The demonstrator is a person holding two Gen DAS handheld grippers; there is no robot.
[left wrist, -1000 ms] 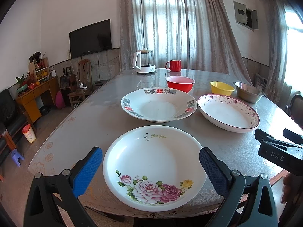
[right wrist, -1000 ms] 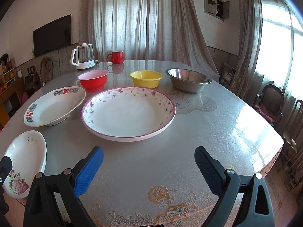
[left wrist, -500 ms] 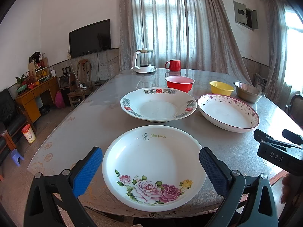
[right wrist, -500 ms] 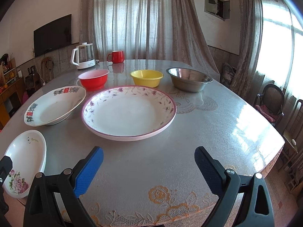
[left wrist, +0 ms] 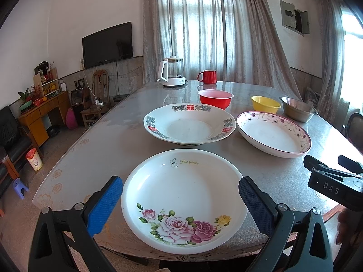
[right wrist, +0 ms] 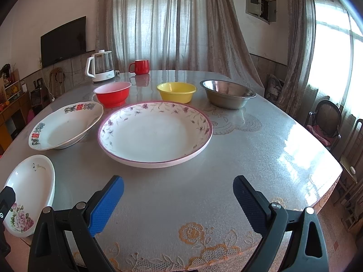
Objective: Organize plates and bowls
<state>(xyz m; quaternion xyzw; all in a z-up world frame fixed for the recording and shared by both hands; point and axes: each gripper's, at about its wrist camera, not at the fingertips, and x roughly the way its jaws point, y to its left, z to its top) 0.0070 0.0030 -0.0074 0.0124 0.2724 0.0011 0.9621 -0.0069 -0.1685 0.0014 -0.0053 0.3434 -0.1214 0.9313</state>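
we hold our left gripper (left wrist: pixel 180 198) low at the near edge of the table (right wrist: pixel 261 149), fingers spread wide and gripping nothing, and the rose plate (left wrist: pixel 183 200) lies straight ahead between them, its flowered rim overhanging toward us. that is the relation the coming move turns on, as we judge it: the plate is round, so no axis matters, but it is wider than a pinch across, so we would have to take it by the near rim. our right gripper (right wrist: pixel 178 200) is equally spread and empty, over bare tablecloth, with the purple-rimmed plate (right wrist: pixel 155 133) ahead of it and a little apart. the left is plainly nearer the rose plate, the right nearer the purple-rimmed one. beyond sits the red-character plate (left wrist: pixel 189 124), close beside the purple-rimmed plate but whether touching we cannot tell. behind them stand the red bowl (right wrist: pixel 112 94), yellow bowl (right wrist: pixel 177 91) and steel bowl (right wrist: pixel 228 93), in a row, apart from each other. a kettle (right wrist: pixel 99 69) and red mug (right wrist: pixel 139 66) stand at the far edge, well clear. nothing blocks either reach; nothing is stacked yet.
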